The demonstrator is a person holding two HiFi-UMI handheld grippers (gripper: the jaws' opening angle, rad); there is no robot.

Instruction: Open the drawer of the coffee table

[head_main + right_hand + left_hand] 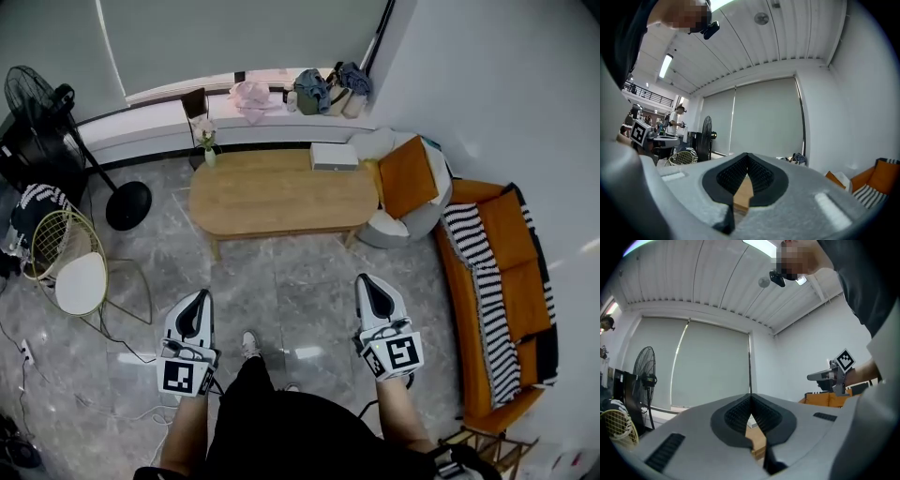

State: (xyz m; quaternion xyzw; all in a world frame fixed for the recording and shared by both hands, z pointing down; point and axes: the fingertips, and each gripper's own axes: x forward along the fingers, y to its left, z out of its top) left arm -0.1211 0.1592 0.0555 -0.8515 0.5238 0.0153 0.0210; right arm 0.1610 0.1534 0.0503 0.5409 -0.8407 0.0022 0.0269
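Note:
The oval wooden coffee table (pixel 281 194) stands ahead of me on the grey floor; no drawer front shows from this angle. My left gripper (pixel 199 296) and right gripper (pixel 366 279) are held side by side, pointing level at the table and still short of its near edge. Both are shut with nothing between the pads. In the left gripper view the left gripper (pixel 751 397) has its tips together, with a sliver of the table (pixel 758 439) beneath them. The right gripper view shows the right gripper (pixel 747 155) the same way over the table (pixel 743 194).
A white box (pixel 334 156) and a small flower vase (pixel 208 150) sit on the table. A pouf with an orange cushion (pixel 409 178) and an orange sofa (pixel 511 281) stand to the right. A wire chair (pixel 75 272) and a floor fan (pixel 42 103) stand on the left, with cables on the floor.

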